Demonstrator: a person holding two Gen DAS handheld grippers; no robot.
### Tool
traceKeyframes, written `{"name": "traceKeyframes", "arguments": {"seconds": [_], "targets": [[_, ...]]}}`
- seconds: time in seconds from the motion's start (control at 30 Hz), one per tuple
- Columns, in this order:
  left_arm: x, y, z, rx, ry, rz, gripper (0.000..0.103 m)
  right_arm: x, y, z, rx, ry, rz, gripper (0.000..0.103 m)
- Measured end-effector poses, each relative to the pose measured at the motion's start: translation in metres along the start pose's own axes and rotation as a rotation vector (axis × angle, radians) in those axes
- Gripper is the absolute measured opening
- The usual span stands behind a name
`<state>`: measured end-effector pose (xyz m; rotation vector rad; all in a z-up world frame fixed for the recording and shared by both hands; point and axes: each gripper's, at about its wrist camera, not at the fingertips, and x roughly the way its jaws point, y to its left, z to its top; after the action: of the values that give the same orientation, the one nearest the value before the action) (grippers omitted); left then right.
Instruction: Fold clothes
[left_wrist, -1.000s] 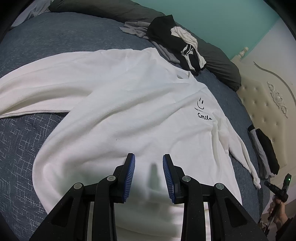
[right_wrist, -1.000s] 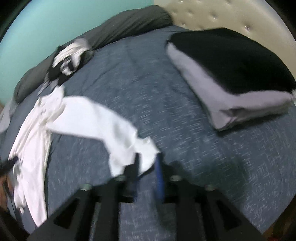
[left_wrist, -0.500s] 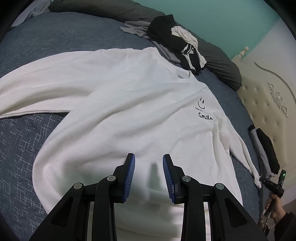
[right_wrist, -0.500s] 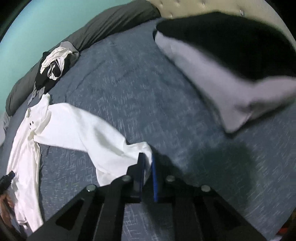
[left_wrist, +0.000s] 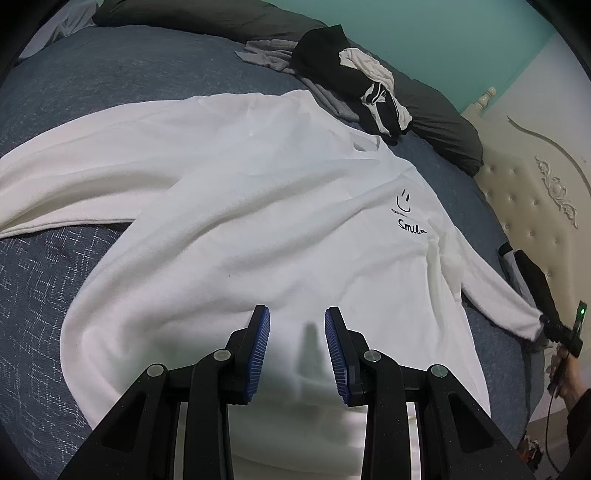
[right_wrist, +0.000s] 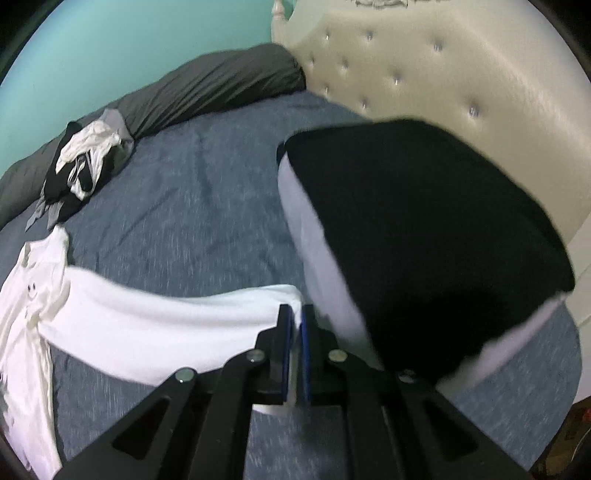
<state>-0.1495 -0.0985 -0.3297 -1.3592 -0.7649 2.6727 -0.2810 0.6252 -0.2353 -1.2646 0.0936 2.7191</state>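
The sweatshirt (left_wrist: 258, 221) lies front up and spread flat on the bed (left_wrist: 92, 85), white, with a small smiley and the word "Smile" on its chest. One sleeve (left_wrist: 74, 177) runs out to the left edge of the left wrist view; the other sleeve (right_wrist: 166, 317) stretches away from the body toward the folded stack.

The right gripper (right_wrist: 294, 332) has its 2 blue pads pressed nearly together on the cuff of that sleeve, with white cloth pinched between them, and the sleeve is pulled into a taut band just above the blue cover. In the left wrist view the same gripper (left_wrist: 554, 326) shows small at the far right, at the cuff, with a hand (left_wrist: 563, 373) behind it.

The left gripper (left_wrist: 297, 347) hangs over the hem part of the sweatshirt with its jaws spread apart and nothing between them.

Just beside the right gripper sits a folded stack (right_wrist: 406, 236), black on top of pale grey, close to the tufted cream headboard (right_wrist: 424, 70). A loose pile (left_wrist: 354, 85) of black, white and grey clothes lies near the sweatshirt's collar, against a long dark grey pillow (right_wrist: 207, 92). The wall (left_wrist: 424, 40) is teal.
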Motion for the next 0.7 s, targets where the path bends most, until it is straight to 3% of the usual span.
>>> {"name": "traceKeyframes", "arguments": {"seconds": [0.13, 0.37, 0.63, 0.7], "targets": [[0.002, 0.000, 0.000, 0.001, 0.003, 0.002, 0.034, 0.015, 0.009, 0.010, -0.023, 0.016, -0.026, 0.004], [0.003, 0.000, 0.001, 0.005, 0.006, 0.005, 0.034, 0.053, 0.033, 0.001, -0.141, 0.146, -0.158, 0.006], [0.003, -0.001, 0.000, 0.009, 0.006, 0.003, 0.034, 0.033, 0.044, -0.007, -0.218, 0.082, -0.269, 0.014], [0.002, -0.001, 0.000, 0.010, 0.004, 0.002, 0.034, 0.021, 0.046, -0.007, -0.203, 0.039, -0.238, 0.017]]}}
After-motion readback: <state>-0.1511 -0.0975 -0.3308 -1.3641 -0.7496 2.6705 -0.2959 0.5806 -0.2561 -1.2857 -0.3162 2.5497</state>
